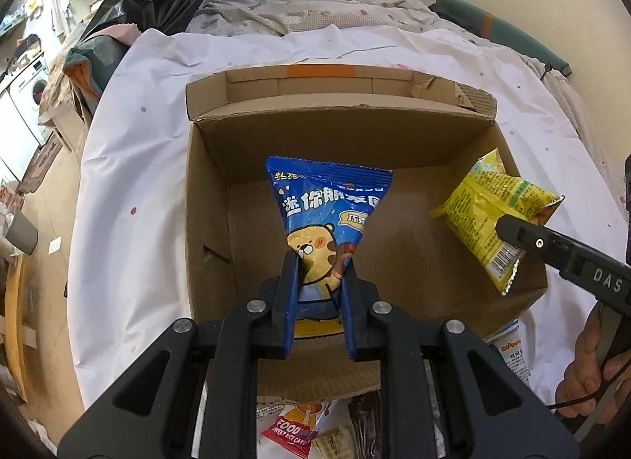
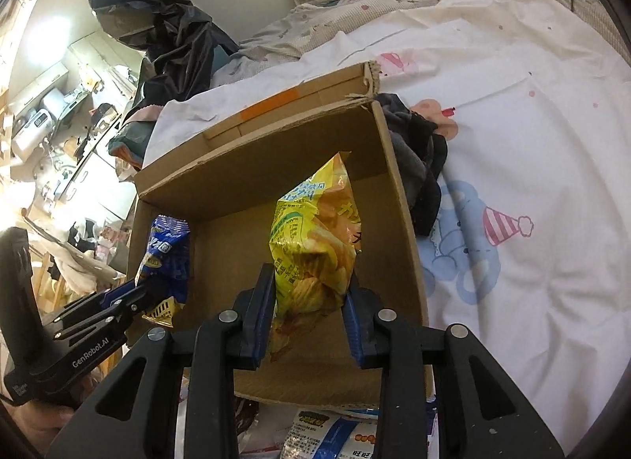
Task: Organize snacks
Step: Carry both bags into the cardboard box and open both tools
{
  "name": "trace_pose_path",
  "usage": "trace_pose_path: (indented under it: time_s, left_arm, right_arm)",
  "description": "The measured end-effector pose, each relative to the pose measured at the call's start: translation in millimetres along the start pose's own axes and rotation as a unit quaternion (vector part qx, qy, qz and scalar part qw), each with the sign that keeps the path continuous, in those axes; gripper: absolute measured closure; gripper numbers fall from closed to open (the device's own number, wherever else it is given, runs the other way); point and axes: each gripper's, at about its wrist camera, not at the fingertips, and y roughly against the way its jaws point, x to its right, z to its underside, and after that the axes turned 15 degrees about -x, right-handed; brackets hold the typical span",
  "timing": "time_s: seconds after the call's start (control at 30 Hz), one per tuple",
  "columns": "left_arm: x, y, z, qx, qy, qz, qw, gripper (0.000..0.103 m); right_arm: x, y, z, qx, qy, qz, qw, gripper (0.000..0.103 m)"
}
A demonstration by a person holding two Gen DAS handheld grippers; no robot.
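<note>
Cardboard box (image 1: 394, 135) sits open on the bed's white sheet (image 1: 138, 167). Left gripper (image 1: 319, 262) clenches a blue snack bag (image 1: 327, 198) over the box; right gripper (image 2: 311, 281) grasps a yellow chip bag (image 2: 311, 238), seemingly inside it. More snack packets (image 2: 327, 431) lie before the box.

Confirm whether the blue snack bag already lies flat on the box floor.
No: the left gripper holds the blue snack bag upright above the cardboard box floor.

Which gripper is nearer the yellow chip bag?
Right. The right gripper has the yellow chip bag between its fingers, over the box. The left gripper is off to its left, shut on the blue snack bag.
</note>
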Motion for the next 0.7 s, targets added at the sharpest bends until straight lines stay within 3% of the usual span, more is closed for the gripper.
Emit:
trace_pose_path:
  time_s: [0.1, 0.17, 0.23, 0.27, 0.3, 0.33, 0.43, 0.7]
  left_arm:
    - [-4.8, -1.4, -0.4, -0.006, 0.011, 0.003, 0.9999, 0.087]
    - [-6.7, -2.2, -0.5, -0.01, 0.017, 0.005, 0.9998, 0.086]
    - [-6.4, -2.2, 0.3, -0.016, 0.018, 0.008, 0.9997, 0.083]
    - [-6.5, -1.6, 0.7, -0.017, 0.017, 0.012, 0.9996, 0.08]
    - [-6.6, -0.6, 1.2, -0.016, 0.017, 0.015, 0.9996, 0.069]
    - [-7.4, 0.8, 1.9, -0.014, 0.02, 0.016, 0.9996, 0.052]
    - [-12.4, 7.1, 3.8, 0.002, 0.034, 0.024, 0.9991, 0.017]
    - [-16.6, 12.6, 3.8, 0.01, 0.041, 0.03, 0.9986, 0.015]
  right_arm:
    - [-3.7, 2.5, 1.7, 0.008, 0.006, -0.001, 1.0, 0.067]
    - [-3.7, 4.5, 1.8, 0.016, 0.003, -0.001, 1.0, 0.06]
    - [-1.6, 8.8, 2.2, 0.029, -0.008, -0.007, 1.0, 0.026]
    - [-1.2, 10.5, 2.6, 0.033, -0.01, -0.008, 0.999, 0.021]
    - [-0.8, 12.7, 2.6, 0.038, -0.011, -0.006, 0.999, 0.013]
    - [-0.9, 13.7, 2.8, 0.04, -0.009, -0.004, 0.999, 0.009]
    - [-1.2, 14.7, 2.0, 0.039, -0.004, -0.011, 0.999, 0.009]
    - [-3.2, 13.6, 0.8, 0.033, 0.001, -0.014, 0.999, 0.009]
